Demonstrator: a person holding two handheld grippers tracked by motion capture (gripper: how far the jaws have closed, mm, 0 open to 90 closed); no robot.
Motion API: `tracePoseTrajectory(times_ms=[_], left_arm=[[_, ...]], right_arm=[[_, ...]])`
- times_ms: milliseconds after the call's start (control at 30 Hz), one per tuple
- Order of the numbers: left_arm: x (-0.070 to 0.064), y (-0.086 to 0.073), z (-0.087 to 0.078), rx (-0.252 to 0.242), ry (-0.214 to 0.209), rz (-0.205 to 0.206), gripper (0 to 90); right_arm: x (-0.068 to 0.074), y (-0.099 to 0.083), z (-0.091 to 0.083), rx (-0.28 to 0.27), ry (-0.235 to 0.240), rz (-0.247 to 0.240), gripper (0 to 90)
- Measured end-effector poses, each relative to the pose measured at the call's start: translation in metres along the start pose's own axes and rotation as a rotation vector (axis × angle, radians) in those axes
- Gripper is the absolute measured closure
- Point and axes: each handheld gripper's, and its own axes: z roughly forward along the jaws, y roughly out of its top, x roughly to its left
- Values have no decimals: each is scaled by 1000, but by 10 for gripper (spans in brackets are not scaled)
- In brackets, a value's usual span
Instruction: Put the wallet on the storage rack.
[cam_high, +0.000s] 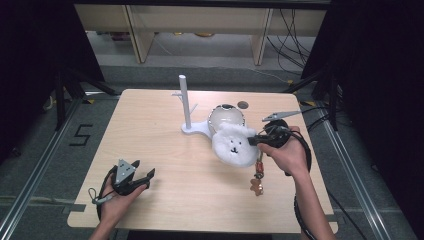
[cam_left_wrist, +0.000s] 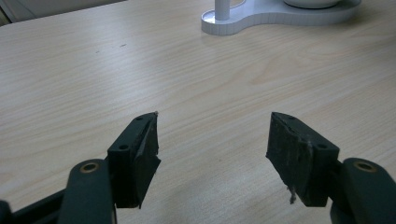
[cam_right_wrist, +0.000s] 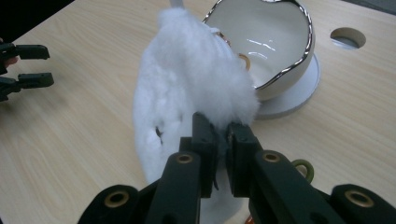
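The worktop (cam_high: 165, 150) is a light wood surface with a small round hole (cam_high: 243, 105) near its far edge at about 1 o'clock.

Right gripper (cam_high: 256, 140): held at about 3 o'clock of the worktop centre, pointing toward 9 o'clock. Its jaws are closed on the fluffy edge of a white plush toy (cam_high: 233, 145); in the right gripper view the gripper (cam_right_wrist: 221, 140) pinches a tuft of the plush toy (cam_right_wrist: 187, 88) between its two pads. The plush toy has a small face printed on its front and sits just in front of the bowl, touching or overlapping its near rim. A keychain charm (cam_high: 258, 180) hangs below the right hand (cam_high: 287, 152), over the worktop at about 4 o'clock.

Left gripper (cam_high: 147, 177): held low at about 8 o'clock, well apart from the other items. Its jaws stand wide apart with nothing between them; in the left gripper view the gripper (cam_left_wrist: 212, 140) is over bare wood.

A white stand (cam_high: 186, 107) with an upright post and side pegs is at about 12 o'clock. Its flat base (cam_left_wrist: 261, 18) carries a white bowl (cam_high: 226, 117) with a metallic rim.
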Motion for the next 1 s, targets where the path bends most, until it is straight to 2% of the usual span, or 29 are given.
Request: tracePoseTrajectory(times_ms=[133,167,233,300,333,400,433,467,500,533,600,633,667,767,833,867,900,1000], left_arm=[[0,0,0,-2,3,0,335],[0,0,0,-2,3,0,335],[0,0,1,-2,4,-2,335],[0,0,0,-3,5,-3,335],[0,0,0,-4,5,-3,335],[0,0,0,-6,6,-2,335],[0,0,0,-5,6,-2,335],[0,0,0,-6,6,-1,335],[0,0,0,-6,6,-1,335],[0,0,0,-6,5,-1,335],[0,0,0,-6,6,-1,335],[0,0,1,-5,5,-1,335],[0,0,1,-5,5,-1,335],[0,0,0,-5,6,-2,335],[0,0,0,-3,6,-2,335],[0,0,0,-3,6,-3,335],[0,0,1,-4,5,-3,335],[0,0,0,-1,10,-1,335]], right_arm=[[-1,5,1,-4,-6,-14,847],[-5,9,3,-20,-15,-55,847],[-5,11,6,-29,-19,-37,847],[-6,13,5,-22,-24,-50,847],[-6,16,6,-19,-22,-36,847],[-6,17,6,-20,-23,-44,847],[-8,18,7,-26,-26,-64,847],[-6,21,8,-29,-23,-32,847],[-6,21,8,-29,-23,-32,847],[-8,23,9,-32,-30,-55,847],[-10,25,10,-53,-44,-72,846],[-11,27,10,-45,-41,-72,846],[-9,29,11,-41,-30,-39,846],[-12,32,12,-37,-35,-43,846],[-14,36,14,-48,-44,-48,846],[-15,39,17,-70,-56,-40,846],[-17,40,16,-55,-55,-59,846],[-19,47,18,-44,-67,-63,845]])
